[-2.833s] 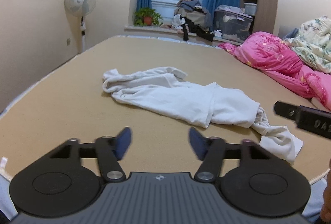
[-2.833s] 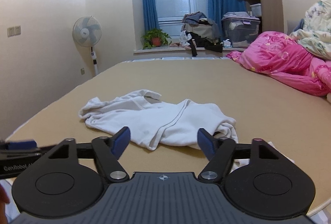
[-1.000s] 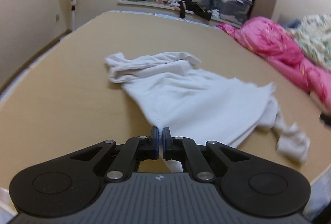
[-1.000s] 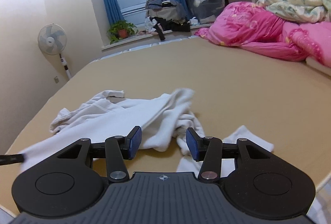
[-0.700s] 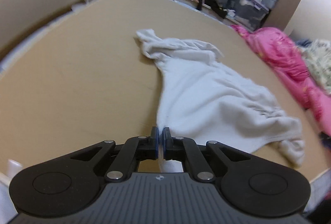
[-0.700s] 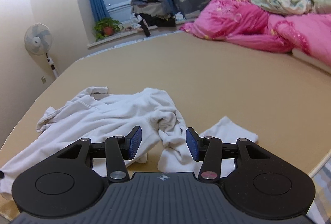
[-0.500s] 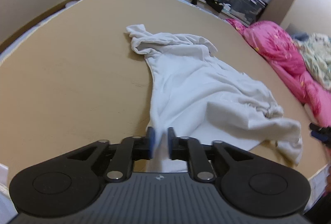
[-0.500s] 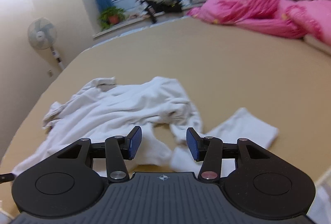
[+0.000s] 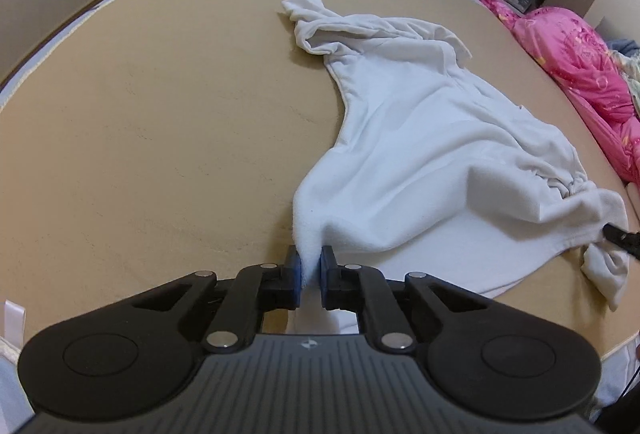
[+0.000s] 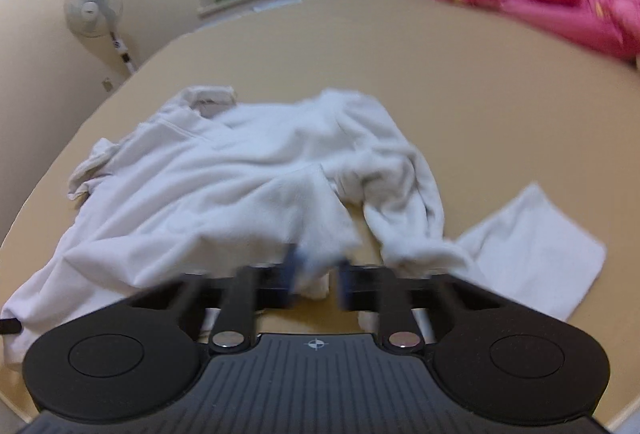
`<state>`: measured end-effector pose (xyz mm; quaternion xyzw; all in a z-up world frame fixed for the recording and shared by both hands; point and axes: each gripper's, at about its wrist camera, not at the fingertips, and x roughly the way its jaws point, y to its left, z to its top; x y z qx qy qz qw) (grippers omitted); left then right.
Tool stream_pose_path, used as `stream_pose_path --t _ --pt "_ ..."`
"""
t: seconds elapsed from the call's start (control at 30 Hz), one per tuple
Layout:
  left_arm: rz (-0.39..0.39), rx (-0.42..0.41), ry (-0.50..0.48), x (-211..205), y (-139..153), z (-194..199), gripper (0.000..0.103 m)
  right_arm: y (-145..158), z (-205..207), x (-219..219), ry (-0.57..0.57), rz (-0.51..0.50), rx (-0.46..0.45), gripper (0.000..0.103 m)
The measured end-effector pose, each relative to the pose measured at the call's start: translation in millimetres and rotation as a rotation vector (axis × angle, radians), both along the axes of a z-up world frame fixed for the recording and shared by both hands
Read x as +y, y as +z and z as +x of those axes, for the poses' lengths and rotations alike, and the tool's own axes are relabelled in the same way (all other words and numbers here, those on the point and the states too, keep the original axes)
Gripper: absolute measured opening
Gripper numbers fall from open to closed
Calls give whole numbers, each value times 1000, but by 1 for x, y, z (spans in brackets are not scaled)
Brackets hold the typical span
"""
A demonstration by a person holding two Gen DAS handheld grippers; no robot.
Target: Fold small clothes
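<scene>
Wide tan bed (image 9: 160, 113), bare and open to the left and toward the far side. Pink quilt (image 9: 580, 65) crowding the far right, and the bed's near edge just under both grippers. White garment (image 9: 420, 137) crumpled across the near right part, hem toward the viewer. Likely trouble: twisted sleeve bunch on the right dragging along and folding in crooked if lifted unsorted, or cloth sliding off the near edge if pulled closer. Left gripper (image 9: 309, 270) closing on a pinch of hem, cloth between its pads. Right gripper (image 10: 316, 274), blurred, closing with a fold of the same garment between its jaws, perhaps too thin a bite to survive a tug.
</scene>
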<state>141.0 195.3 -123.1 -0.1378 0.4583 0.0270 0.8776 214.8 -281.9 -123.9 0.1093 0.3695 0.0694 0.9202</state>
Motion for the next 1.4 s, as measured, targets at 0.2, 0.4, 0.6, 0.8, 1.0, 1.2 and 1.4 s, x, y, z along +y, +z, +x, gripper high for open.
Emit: stream_pose_path --t 0.2,0.4,0.6,0.8,1.0,1.2,1.4 --pt "-20 -120 -34 -1 26 -29 4 41 -33 -19 13 89 -154 1" --pt "-143 -246 -103 16 77 -93 4 105 -115 -54 3 215 -255 0" --pt "-91 -15 -245 23 45 -124 5 76 -166 -77 28 129 157 1" --pt "-56 -50 -199 17 48 -101 9 34 -156 -89 -80 61 226 7" --pt "-11 -78 -280 -36 46 -65 12 36 -115 -84 -111 130 124 26" --pt "73 -58 -333 -75 21 -42 25 38 -52 -100 -159 43 84 39" --pt "172 -6 -360 -93 -2 -29 32 -12 7 -129 -304 -27 247 44"
